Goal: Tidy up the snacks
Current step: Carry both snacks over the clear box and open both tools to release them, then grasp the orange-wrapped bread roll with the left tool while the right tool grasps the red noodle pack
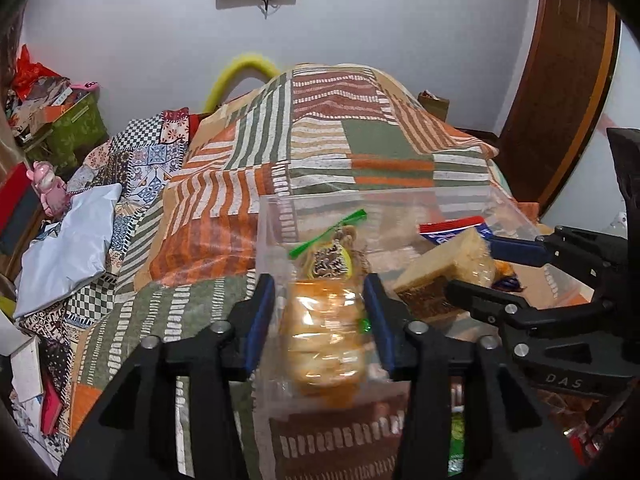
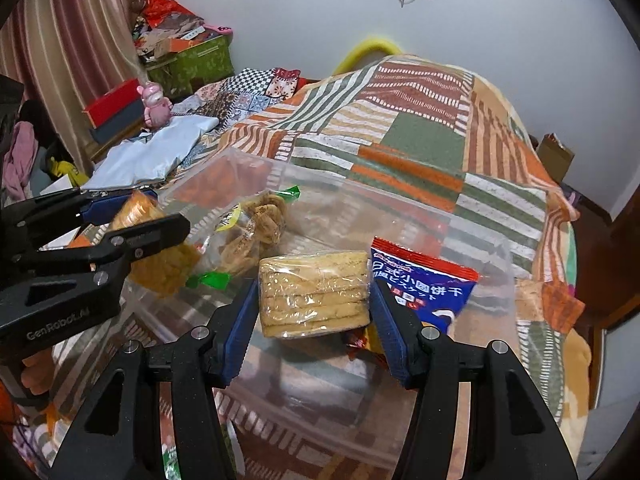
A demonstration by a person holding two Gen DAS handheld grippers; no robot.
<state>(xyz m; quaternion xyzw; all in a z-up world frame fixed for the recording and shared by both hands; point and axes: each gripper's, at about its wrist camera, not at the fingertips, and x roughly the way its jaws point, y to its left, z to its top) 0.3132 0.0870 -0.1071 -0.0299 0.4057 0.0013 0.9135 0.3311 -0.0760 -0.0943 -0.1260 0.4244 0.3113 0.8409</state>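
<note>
Both over clear bin (image 1: 400, 196) on bed. Left gripper (image 1: 320, 312) jaws partly open astride orange cracker pack (image 1: 324, 344), grip unclear. Right gripper (image 2: 314, 320) clamping pale biscuit stack (image 2: 314, 292). Risk: wrappers slick, could slip, land outside bin.

Your two wrist views tilt down, close over the clear plastic bin (image 1: 400, 200) on the patchwork-quilted bed (image 2: 420, 136) (each catches the other's tool); both share it.
</note>
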